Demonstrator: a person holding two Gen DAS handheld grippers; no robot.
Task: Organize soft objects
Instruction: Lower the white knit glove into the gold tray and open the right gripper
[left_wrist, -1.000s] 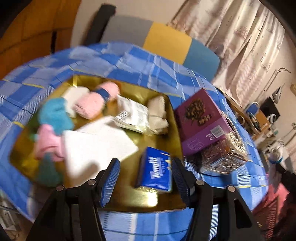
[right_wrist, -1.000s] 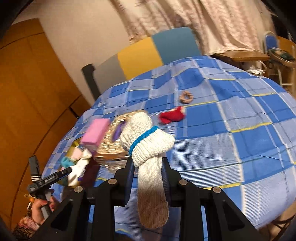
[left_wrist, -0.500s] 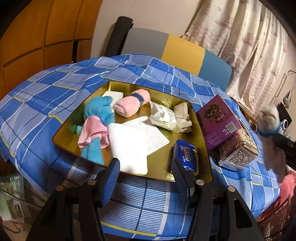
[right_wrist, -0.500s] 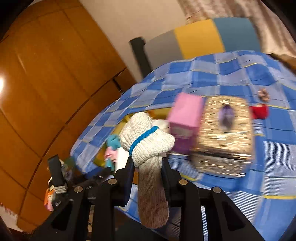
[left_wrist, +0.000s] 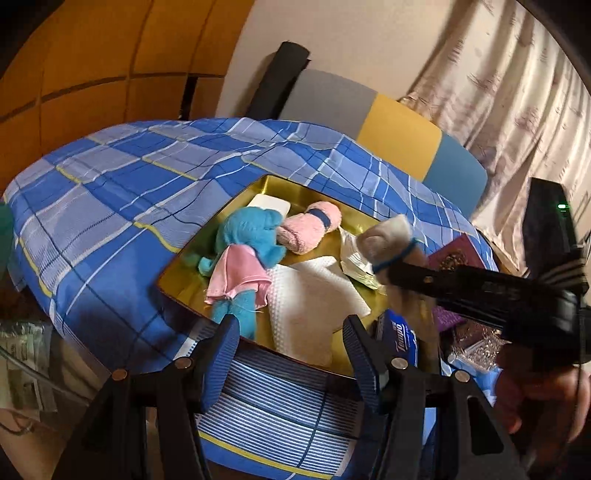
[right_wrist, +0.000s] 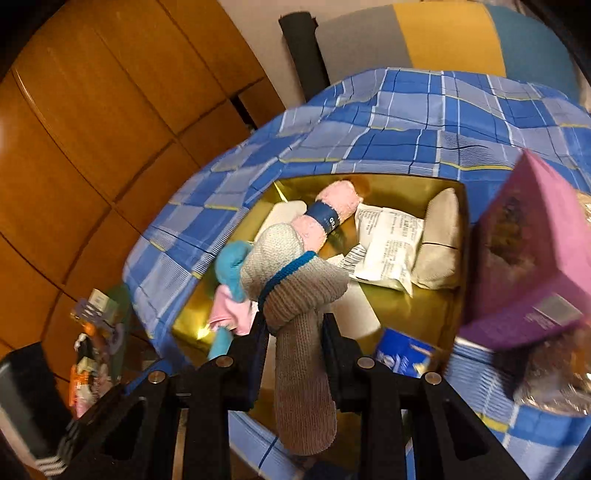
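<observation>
A cream knitted sock (right_wrist: 295, 273) with a blue band, knotted at its top, is clamped in my right gripper (right_wrist: 295, 332), which is shut on it above the gold tray (right_wrist: 406, 184). In the left wrist view the same sock (left_wrist: 388, 240) hangs blurred over the tray's right side. The gold tray (left_wrist: 192, 291) holds a blue plush toy (left_wrist: 251, 236) in a pink dress, a rolled pink towel (left_wrist: 310, 225), a white cloth (left_wrist: 314, 295), a white packet (right_wrist: 388, 240) and a beige pad (right_wrist: 439, 236). My left gripper (left_wrist: 291, 354) stands open and empty at the tray's near edge.
A blue checked cloth (left_wrist: 110, 199) covers the table. A purple box (right_wrist: 535, 258) and a glittery tissue box (left_wrist: 480, 347) stand right of the tray. A blue tissue pack (left_wrist: 400, 339) lies at the tray's near corner. A chair (left_wrist: 388, 125) stands behind.
My right gripper has swung left across the table with the sock, from near the red item to above the tray. The left gripper has drawn back from the tray.
</observation>
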